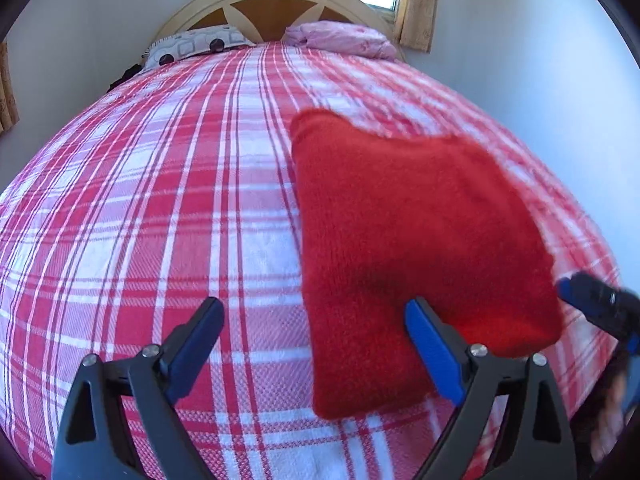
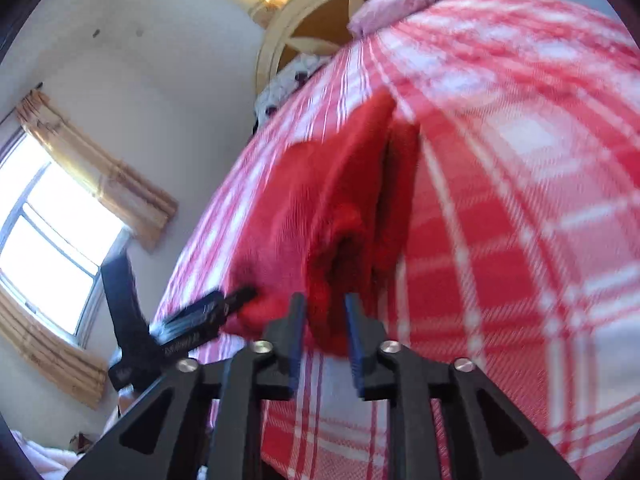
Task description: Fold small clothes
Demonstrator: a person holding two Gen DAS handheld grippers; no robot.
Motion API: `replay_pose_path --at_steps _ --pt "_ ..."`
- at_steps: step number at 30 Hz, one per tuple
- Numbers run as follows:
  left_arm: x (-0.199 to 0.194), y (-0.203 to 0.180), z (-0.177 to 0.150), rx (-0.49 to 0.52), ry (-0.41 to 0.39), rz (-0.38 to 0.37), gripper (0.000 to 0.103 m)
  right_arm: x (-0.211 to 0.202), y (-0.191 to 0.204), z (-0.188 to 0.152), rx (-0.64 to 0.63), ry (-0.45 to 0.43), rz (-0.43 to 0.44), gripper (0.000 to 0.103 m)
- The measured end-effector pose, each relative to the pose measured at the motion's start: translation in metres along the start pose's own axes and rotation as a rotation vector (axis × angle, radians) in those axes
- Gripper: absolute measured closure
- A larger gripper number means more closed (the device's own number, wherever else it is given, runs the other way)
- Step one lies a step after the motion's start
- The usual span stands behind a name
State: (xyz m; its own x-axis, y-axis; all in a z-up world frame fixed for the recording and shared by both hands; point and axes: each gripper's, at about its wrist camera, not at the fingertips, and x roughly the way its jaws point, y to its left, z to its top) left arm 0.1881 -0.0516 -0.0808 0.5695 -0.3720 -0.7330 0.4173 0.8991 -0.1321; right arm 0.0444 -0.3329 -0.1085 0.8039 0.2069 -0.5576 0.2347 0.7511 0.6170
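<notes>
- A red garment [image 1: 416,248], thick and fuzzy, lies on a bed [image 1: 160,208] covered with a red, pink and white plaid cover.
- In the left wrist view the garment sits on the right half of the bed, near its front edge, folded into a rough block that narrows toward the headboard [image 1: 276,4].
- The left gripper [image 1: 316,352] is wide open. Its left finger stands over bare plaid; its right finger, with a blue pad, touches or overlaps the garment's near edge, and nothing lies between the two fingers but plaid and a strip of garment.
- The right gripper [image 2: 322,332] has its fingers narrowly parted at the garment's near end. Motion blur hides whether they pinch the cloth, so I cannot tell its state.
- In the right wrist view the garment [image 2: 340,200] shows two thick layers with a dark crease between them.
- In that same view the left gripper [image 2: 208,316] appears at the left, its tip against the garment's edge.
- In the left wrist view the right gripper [image 1: 592,300] enters from the right edge, just beside the garment's right corner.
- A patterned pillow [image 1: 192,46] and a pink bundle [image 1: 340,38] lie at the head of the bed, well apart from the garment.
- Curtained windows [image 2: 52,236] let in bright light.
</notes>
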Motion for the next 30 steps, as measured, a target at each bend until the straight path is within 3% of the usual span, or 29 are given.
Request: replay_pose_path --at_steps 1,2,6,11,12,13,15,18,22,27,30 --pt "-0.003 0.001 0.005 -0.009 -0.011 -0.015 0.008 -0.002 -0.001 0.010 -0.003 -0.030 -0.013 0.040" --pt "-0.004 0.002 0.011 -0.016 -0.024 -0.027 0.008 -0.003 -0.002 0.020 -0.003 -0.064 -0.018 0.036" --pt "0.006 0.003 0.034 -0.047 -0.031 -0.030 0.009 0.015 -0.001 0.058 -0.038 -0.089 -0.061 0.037" --pt "0.033 0.005 0.053 -0.081 -0.014 -0.010 0.010 0.067 -0.012 0.099 -0.035 -0.060 -0.164 0.061" --pt "0.041 0.006 0.054 -0.088 0.001 -0.012 0.011 0.074 -0.016 0.103 -0.037 -0.048 -0.181 0.072" --pt "0.047 0.007 0.052 -0.093 0.016 -0.014 0.013 0.084 -0.016 0.104 -0.048 -0.019 -0.186 0.095" --pt "0.055 0.010 0.046 -0.100 0.033 -0.015 0.013 0.116 -0.017 0.106 -0.082 0.063 -0.171 0.095" --pt "0.058 0.018 0.037 -0.137 0.011 -0.017 0.011 0.139 -0.015 0.112 -0.123 0.081 -0.171 0.095" --pt "0.058 0.018 0.033 -0.162 0.019 -0.011 0.007 0.161 -0.036 0.128 -0.052 0.117 -0.182 0.095" --pt "0.047 0.010 0.033 -0.070 0.001 0.017 0.007 0.120 -0.038 0.109 -0.019 0.070 -0.150 0.094" --pt "0.041 0.014 0.031 -0.068 -0.002 0.005 0.007 0.076 -0.036 0.094 0.069 0.013 -0.057 0.091"
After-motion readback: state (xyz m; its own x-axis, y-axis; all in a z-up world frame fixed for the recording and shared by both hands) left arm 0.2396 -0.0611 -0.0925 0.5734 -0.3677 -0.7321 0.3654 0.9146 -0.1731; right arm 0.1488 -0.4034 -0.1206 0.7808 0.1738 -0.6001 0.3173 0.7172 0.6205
